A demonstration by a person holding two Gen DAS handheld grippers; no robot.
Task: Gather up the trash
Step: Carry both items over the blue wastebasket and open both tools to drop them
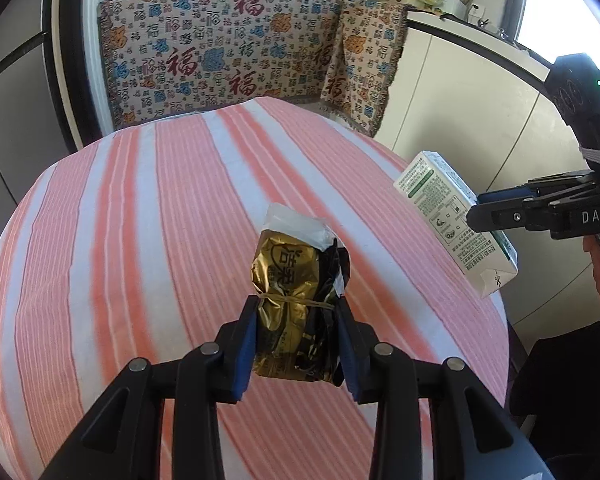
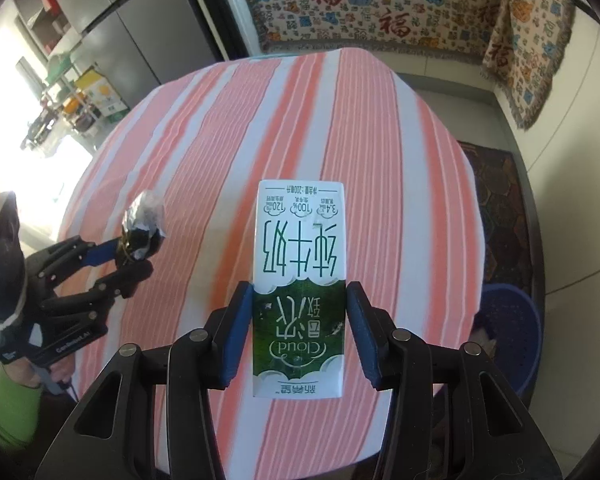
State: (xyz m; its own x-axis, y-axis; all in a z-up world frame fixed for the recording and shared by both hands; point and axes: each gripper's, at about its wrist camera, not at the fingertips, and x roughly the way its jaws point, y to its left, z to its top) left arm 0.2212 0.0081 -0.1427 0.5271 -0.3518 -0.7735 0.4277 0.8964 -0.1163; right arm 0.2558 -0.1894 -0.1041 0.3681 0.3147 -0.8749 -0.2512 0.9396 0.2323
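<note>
Round table under a pink-and-white striped cloth (image 1: 140, 240) fills both views; no loose rubbish shows on the cloth in either. Behind it, a patterned throw with red characters (image 1: 220, 52) hangs over furniture. Low at the table's right edge, in the right wrist view, sits a blue plastic basin (image 2: 512, 320) on the floor; whether it is the bin cannot be told.

White-and-green milk carton (image 2: 300, 288): lifted clear of the table, held near the right edge, print upside down to the camera. Right gripper (image 2: 298, 334) is closed on its green lower half, blue pads flat against both side faces. From the left wrist view the carton hangs tilted, one corner down.

Crumpled gold-and-black foil packet bound with a rubber band (image 1: 296, 308): also off the cloth, over the table's near middle. Left gripper (image 1: 296, 344) pinches it from both sides just at and below the band; torn silver top pokes up beyond the fingertips.

Progress, as a judgement: pick-up looks finished for both visible pieces, one per gripper. Left to do: carry both to a receptacle and let go. The tilted carton may slip in the pads; the foil looks springy.
</note>
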